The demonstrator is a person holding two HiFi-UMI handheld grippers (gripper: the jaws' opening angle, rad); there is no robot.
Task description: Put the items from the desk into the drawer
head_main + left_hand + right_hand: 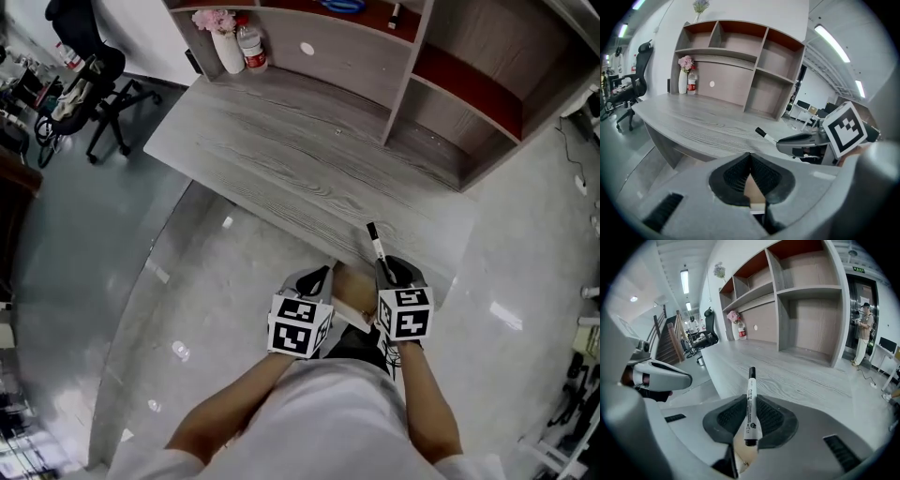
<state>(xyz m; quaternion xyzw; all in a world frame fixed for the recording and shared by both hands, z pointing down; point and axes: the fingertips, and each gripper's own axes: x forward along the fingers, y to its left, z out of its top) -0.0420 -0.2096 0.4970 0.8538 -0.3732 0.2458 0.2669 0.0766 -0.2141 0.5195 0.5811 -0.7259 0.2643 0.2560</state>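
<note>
- The desk (281, 159) top lies open across its middle and front, giving free passage from the near edge to the back.
- Shelves (450, 84) wall off the back and right side.
- A vase (228, 47) and a bottle (251, 47) stand just beside each other in the far left corner, under the lowest shelf.
- A chair (94, 84) stands on the floor, well left of the desk.
- At the near edge the left gripper (314, 279) and right gripper (392, 272) hang side by side with a narrow gap between them.
- A marker (376, 246) juts from the right gripper's clamped jaws over the desk edge.
</note>
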